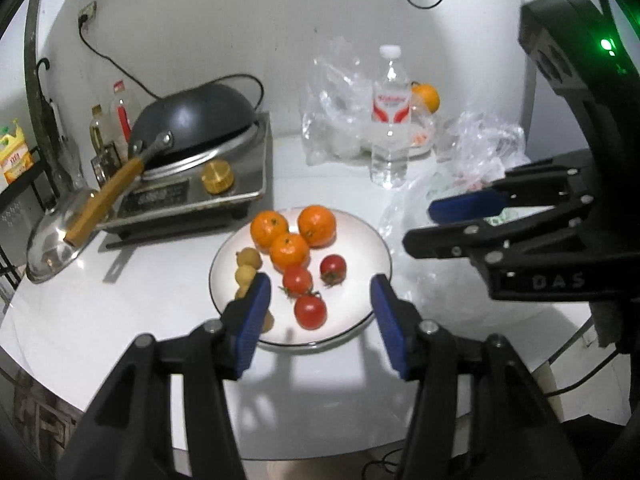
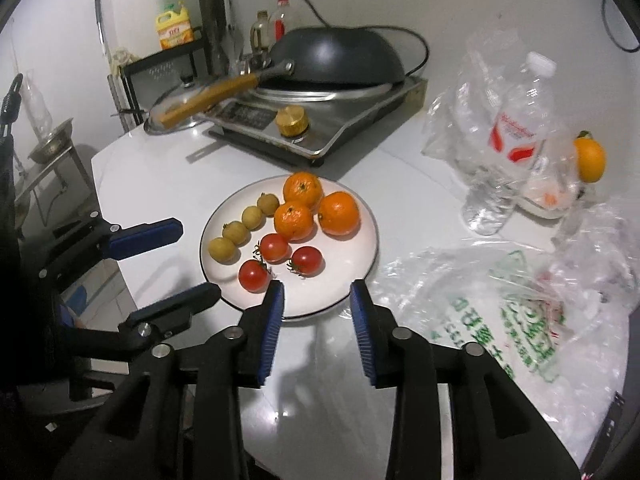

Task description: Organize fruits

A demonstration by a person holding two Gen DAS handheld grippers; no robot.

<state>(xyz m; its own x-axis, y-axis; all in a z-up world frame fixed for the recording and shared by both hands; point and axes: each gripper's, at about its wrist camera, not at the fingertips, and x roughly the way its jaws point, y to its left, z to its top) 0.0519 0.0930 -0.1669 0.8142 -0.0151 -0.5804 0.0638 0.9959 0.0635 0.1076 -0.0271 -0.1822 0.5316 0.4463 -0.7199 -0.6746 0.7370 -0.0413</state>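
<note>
Plain white wall [image 1: 248, 20] behind a glossy white table [image 2: 168, 184], dim light.

Wok [image 1: 192, 120] on stove, water bottle [image 1: 391, 120]

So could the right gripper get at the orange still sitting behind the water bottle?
Probably not directly: the orange sits behind the water bottle and crumpled clear bags. The right gripper, open, hovers by the plate.

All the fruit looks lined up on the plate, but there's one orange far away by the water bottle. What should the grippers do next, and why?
Probably send the right gripper toward the lone orange beside the water bottle. Both it and the left gripper are open and empty, the plate already holds three oranges, three tomatoes and four small yellow-brown fruits in groups, and that orange sits apart among the plastic bags.
</note>
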